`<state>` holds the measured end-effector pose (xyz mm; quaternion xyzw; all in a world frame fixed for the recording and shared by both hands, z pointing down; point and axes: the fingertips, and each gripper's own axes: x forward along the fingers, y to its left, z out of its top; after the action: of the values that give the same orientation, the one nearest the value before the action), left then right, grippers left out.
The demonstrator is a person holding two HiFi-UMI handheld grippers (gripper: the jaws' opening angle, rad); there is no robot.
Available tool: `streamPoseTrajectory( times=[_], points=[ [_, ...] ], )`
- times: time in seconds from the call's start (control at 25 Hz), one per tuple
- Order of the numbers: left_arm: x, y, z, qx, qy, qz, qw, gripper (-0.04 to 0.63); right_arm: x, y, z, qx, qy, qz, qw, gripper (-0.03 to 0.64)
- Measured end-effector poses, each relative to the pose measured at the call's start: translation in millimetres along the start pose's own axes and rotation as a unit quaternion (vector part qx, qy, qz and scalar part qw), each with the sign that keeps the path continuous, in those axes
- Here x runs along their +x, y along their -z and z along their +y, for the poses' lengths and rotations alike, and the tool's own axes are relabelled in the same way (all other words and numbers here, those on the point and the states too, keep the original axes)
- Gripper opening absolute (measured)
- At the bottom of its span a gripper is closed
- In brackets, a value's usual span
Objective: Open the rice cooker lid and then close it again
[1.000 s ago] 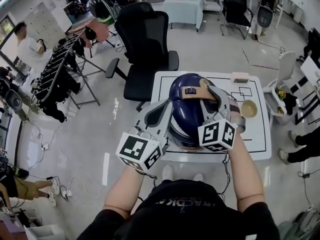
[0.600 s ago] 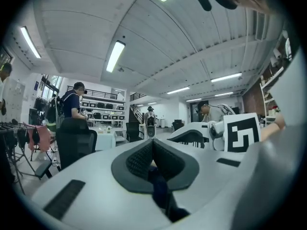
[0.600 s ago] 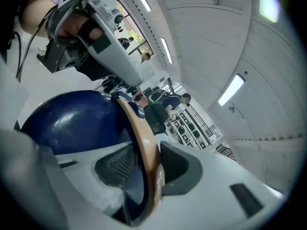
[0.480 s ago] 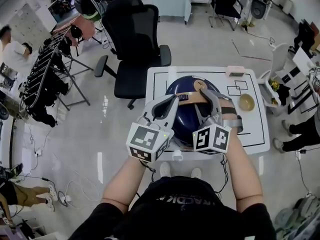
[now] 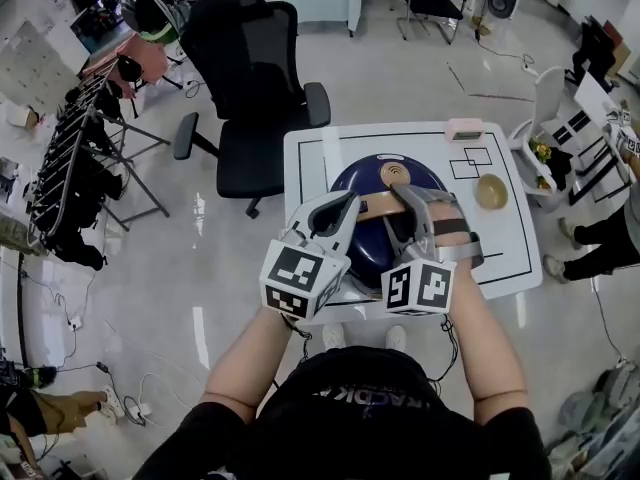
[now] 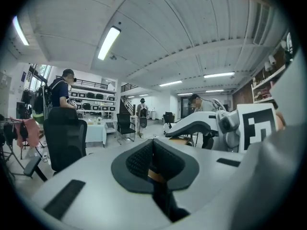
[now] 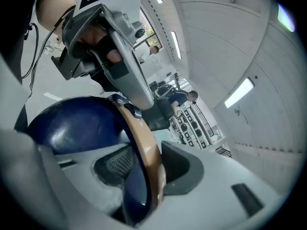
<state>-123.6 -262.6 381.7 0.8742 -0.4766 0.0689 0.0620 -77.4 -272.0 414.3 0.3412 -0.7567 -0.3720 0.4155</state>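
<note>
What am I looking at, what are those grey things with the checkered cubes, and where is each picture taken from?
A person holds a hand-worked gripper in each hand; the marker cubes are part of them. One picture comes from a camera on the head, looking down; the others ride on each gripper. On the white table stand a blue rice cooker, a small bowl and a pink box. The right gripper holds the cooker's handle between its jaws, which have just been opening. The left gripper is shut, its tip by the handle.
</note>
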Motion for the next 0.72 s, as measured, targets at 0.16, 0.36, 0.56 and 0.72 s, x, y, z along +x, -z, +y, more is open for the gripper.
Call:
streamPoseTrajectory(
  times=[0.16, 0.36, 0.56, 0.72],
  points=[
    [1.8, 9.0, 3.3, -0.011, 0.009, 0.004, 0.9999, 0.003, 3.7, 0.2, 5.1, -0.006, -0.003, 0.009, 1.0, 0.161],
    [1.2, 22.0, 7.6, -0.016, 0.014, 0.015, 0.9997, 0.003, 8.0, -0.6, 15.3, -0.02, -0.008, 0.019, 1.0, 0.166],
    [0.4, 32.2, 4.7, -0.023, 0.024, 0.018, 0.9993, 0.003, 11.5, -0.6, 22.8, -0.027, -0.011, 0.027, 0.999, 0.169],
    [-0.7, 32.0, 4.6, -0.02, 0.025, 0.015, 0.9994, 0.003, 11.1, -1.3, 22.4, -0.025, -0.007, 0.029, 0.999, 0.169]
  ],
)
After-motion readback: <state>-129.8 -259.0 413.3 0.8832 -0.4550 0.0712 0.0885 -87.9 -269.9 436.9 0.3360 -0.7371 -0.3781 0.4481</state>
